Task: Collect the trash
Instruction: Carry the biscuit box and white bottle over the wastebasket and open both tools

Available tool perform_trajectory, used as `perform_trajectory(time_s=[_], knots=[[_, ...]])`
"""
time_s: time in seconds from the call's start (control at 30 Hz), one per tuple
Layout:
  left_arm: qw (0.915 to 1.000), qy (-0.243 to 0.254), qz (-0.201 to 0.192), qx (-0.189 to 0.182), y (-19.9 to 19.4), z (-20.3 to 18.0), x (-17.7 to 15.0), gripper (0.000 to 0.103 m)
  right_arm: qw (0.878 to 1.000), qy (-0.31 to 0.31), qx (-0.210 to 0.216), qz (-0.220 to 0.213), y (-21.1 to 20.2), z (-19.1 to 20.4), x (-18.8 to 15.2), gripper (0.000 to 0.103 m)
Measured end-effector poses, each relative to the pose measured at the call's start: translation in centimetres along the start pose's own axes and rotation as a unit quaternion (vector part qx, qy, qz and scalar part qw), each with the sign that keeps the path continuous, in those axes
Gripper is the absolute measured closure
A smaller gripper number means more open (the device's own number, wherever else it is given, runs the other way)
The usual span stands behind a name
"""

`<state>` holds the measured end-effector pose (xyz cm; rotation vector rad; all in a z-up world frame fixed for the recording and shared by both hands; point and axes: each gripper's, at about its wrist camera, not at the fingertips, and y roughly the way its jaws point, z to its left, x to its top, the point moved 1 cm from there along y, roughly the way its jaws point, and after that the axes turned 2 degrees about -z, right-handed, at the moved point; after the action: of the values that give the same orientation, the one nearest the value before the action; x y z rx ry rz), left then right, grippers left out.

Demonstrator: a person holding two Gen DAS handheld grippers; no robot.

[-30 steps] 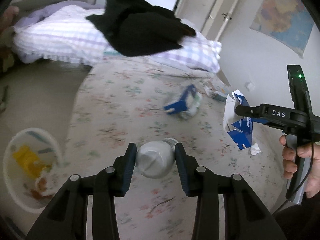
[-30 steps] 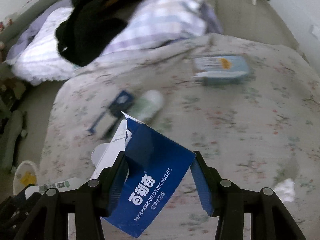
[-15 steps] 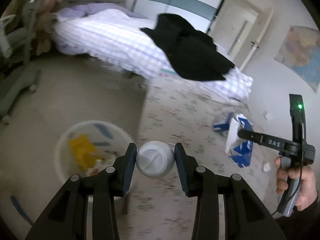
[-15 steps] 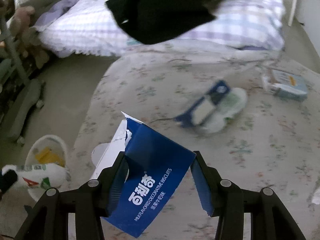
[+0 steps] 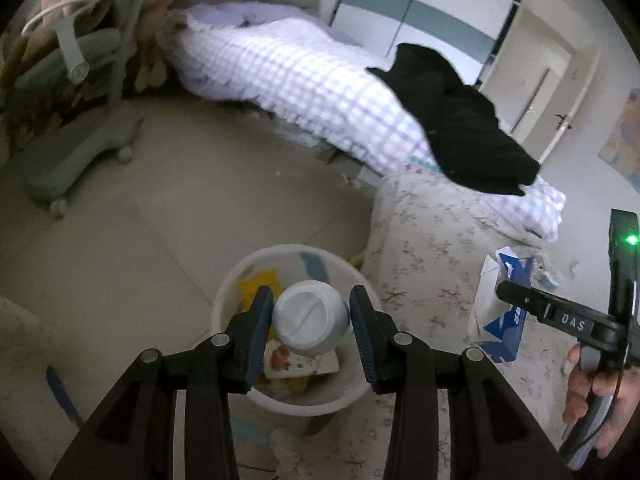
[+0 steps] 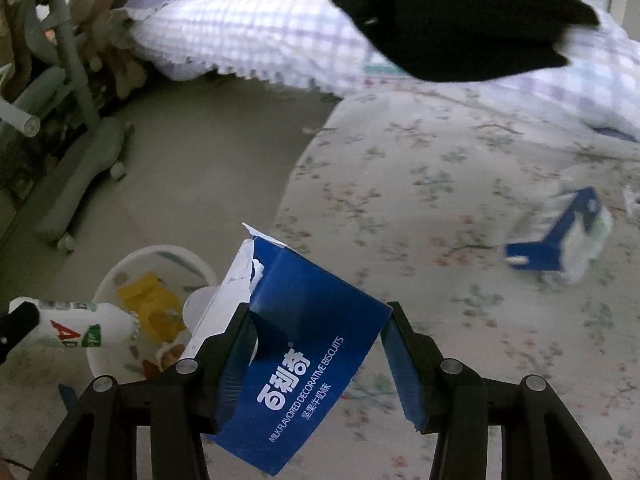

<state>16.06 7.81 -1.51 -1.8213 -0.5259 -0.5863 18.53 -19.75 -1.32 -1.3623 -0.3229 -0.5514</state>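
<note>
Here we hold a white bottle point(image 5: 309, 322) above the white bin point(image 5: 232, 292) on the floor. The left gripper point(image 5: 311, 314) has just been opening its jaws; the bottle sits between them, with a thin gap on the right side. Our right gripper point(image 6: 320, 354) has its jaws clenched on a torn blue biscuit box point(image 6: 304, 344), over the edge of the flowered bed point(image 6: 460, 184). More blue-and-white trash point(image 6: 560, 240) lies farther off on the bed.
</note>
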Motion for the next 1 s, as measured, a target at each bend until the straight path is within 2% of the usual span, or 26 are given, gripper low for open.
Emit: perform_trajectory(time_s=[0.03, 0.1, 0.33, 0.43, 0.7, 0.8, 0.93, 1.0], knots=[[0.9998, -0.009, 0.005, 0.015, 0.3, 0.5, 0.1, 0.035, 1.0, -0.002, 0.001, 0.001, 0.3, 0.5, 0.0, 0.048], [0.9987, -0.02, 0.007, 0.046, 0.5, 1.4, 0.1, 0.018, 1.0, -0.009, 0.002, 0.002, 1.1, 1.5, 0.1, 0.048], [0.992, -0.045, 0.034, 0.113, 0.4, 4.1, -0.8, 0.013, 1.0, -0.026, 0.005, 0.004, 3.0, 4.5, 0.3, 0.047], [0.9899, -0.046, 0.035, 0.13, 0.0, 4.9, -1.0, 0.011, 0.999, -0.032, 0.012, 0.009, 4.0, 5.8, 0.1, 0.047], [0.9876, -0.05, 0.028, 0.146, -1.3, 6.3, -1.0, 0.001, 0.999, -0.043, 0.026, 0.015, 6.3, 8.7, -0.4, 0.046], [0.9873, -0.047, 0.029, 0.149, -1.5, 6.4, -1.1, 0.001, 0.998, -0.035, 0.049, 0.012, 6.7, 9.2, -0.4, 0.041], [0.988, -0.043, 0.03, 0.145, -1.9, 6.2, -1.2, 0.001, 0.998, -0.025, 0.056, 0.015, 6.9, 9.4, -0.5, 0.032], [0.9881, -0.042, 0.029, 0.145, -2.1, 6.1, -1.3, 0.001, 0.998, -0.029, 0.054, 0.013, 6.5, 9.4, -0.4, 0.032]])
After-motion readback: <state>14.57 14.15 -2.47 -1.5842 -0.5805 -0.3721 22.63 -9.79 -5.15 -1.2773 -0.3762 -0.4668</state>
